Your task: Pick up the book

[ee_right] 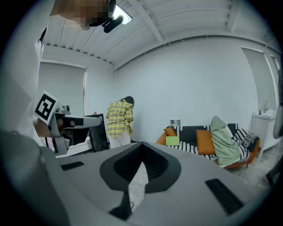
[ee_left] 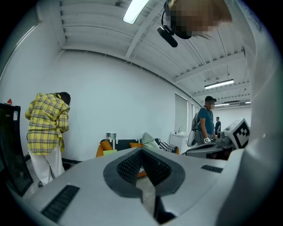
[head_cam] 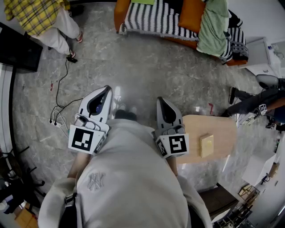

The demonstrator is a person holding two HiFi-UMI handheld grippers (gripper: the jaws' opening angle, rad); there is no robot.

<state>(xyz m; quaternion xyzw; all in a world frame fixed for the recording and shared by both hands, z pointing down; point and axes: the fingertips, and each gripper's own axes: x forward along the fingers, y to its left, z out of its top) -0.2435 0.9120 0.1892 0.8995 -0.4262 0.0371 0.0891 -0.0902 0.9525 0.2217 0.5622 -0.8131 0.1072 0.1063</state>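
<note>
Tan book (head_cam: 206, 145) lies flat on a small pale wooden table (head_cam: 209, 124), near the table's 6 o'clock edge in the head view. Its long axis runs from 12 to 6 o'clock with a slight lean, one short end facing 12 and the other 6. Which edge is the spine cannot be made out. Nothing touches it.

Both grippers are held out over the grey marble floor (head_cam: 147, 75), noses towards 12 o'clock and tipped a little downward. The right gripper (head_cam: 160, 100) hangs over the table's 9 o'clock edge, and the book sits at about 4 o'clock from its nose, near but apart. The left gripper (head_cam: 107, 89) is further off at 9 o'clock, well apart from the table.

In the right gripper view the right gripper's (ee_right: 140, 160) jaws are pressed together at the tips, with only floor showing through the slot behind them. The left gripper view shows the left gripper (ee_left: 142, 152) the same way: jaws closed, nothing between them.

At 12 o'clock stands an orange sofa (head_cam: 119, 13) with a striped cover. At 10 o'clock a person (head_cam: 40, 15) in a yellow checked shirt stands on the floor.
</note>
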